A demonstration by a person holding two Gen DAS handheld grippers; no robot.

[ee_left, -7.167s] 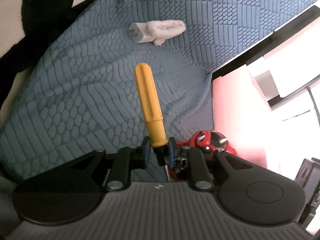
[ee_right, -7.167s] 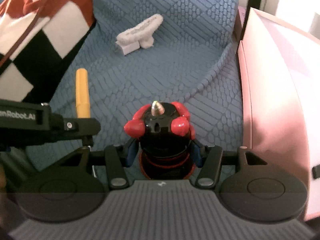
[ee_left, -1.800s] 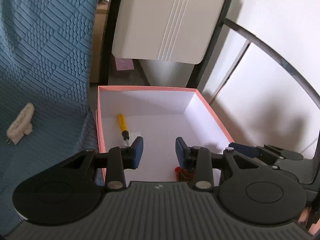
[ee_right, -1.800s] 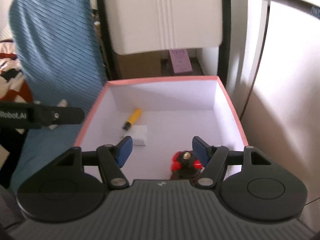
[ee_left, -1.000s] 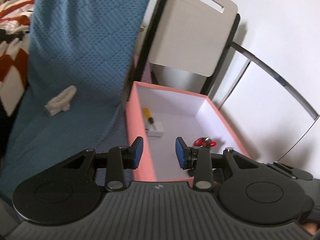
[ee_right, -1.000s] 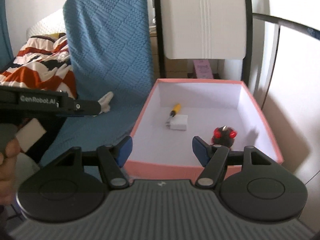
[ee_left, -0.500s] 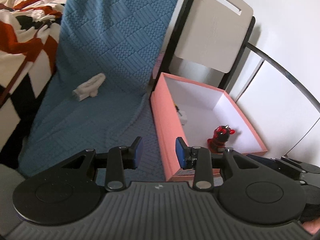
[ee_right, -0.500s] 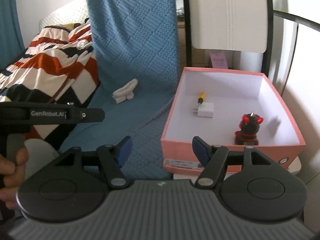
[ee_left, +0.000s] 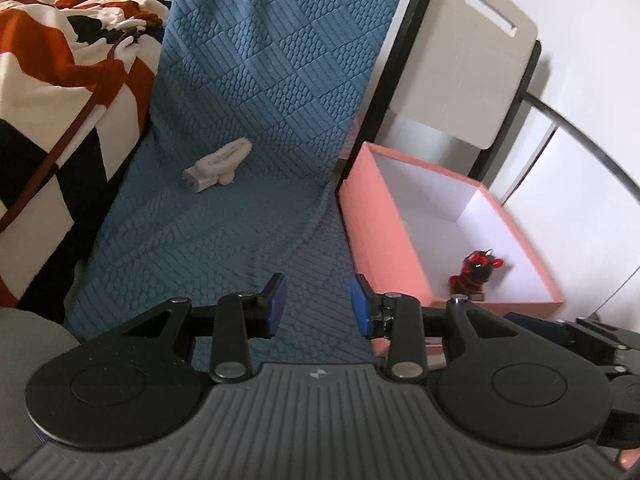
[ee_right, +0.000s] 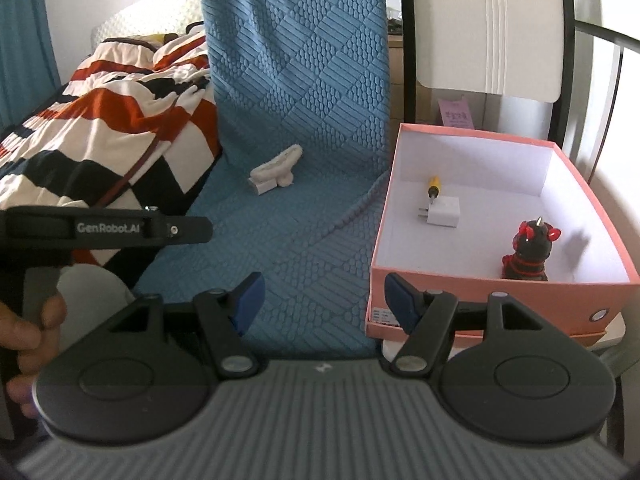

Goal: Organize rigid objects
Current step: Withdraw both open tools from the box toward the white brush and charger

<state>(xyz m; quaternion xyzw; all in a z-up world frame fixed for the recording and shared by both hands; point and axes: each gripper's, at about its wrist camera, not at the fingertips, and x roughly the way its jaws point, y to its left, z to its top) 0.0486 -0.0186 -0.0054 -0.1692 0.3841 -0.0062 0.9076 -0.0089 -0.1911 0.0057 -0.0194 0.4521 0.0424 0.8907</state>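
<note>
A pink box (ee_right: 472, 286) with a white inside stands to the right of the blue quilted cover (ee_right: 296, 120). In it lie a yellow-handled screwdriver (ee_right: 433, 185), a white plug adapter (ee_right: 443, 212) and a black and red toy figure (ee_right: 528, 250). The figure (ee_left: 476, 266) and the box (ee_left: 380, 232) also show in the left wrist view. A white plug with a fuzzy white piece (ee_right: 276, 176) lies on the cover, also seen as the white plug (ee_left: 218, 166). My left gripper (ee_left: 318, 306) and right gripper (ee_right: 322, 302) both stand open and hold nothing, above the cover's near part.
A striped orange, white and black blanket (ee_right: 108, 120) covers the bed at the left. A white chair back (ee_right: 488, 28) with a dark frame rises behind the box. A hand (ee_right: 28, 324) holds the left gripper's handle at the lower left.
Both grippers have drawn back and to the left from the box, so the box now sits at the right and more of the blue cover and blanket shows. Jaws unchanged.
</note>
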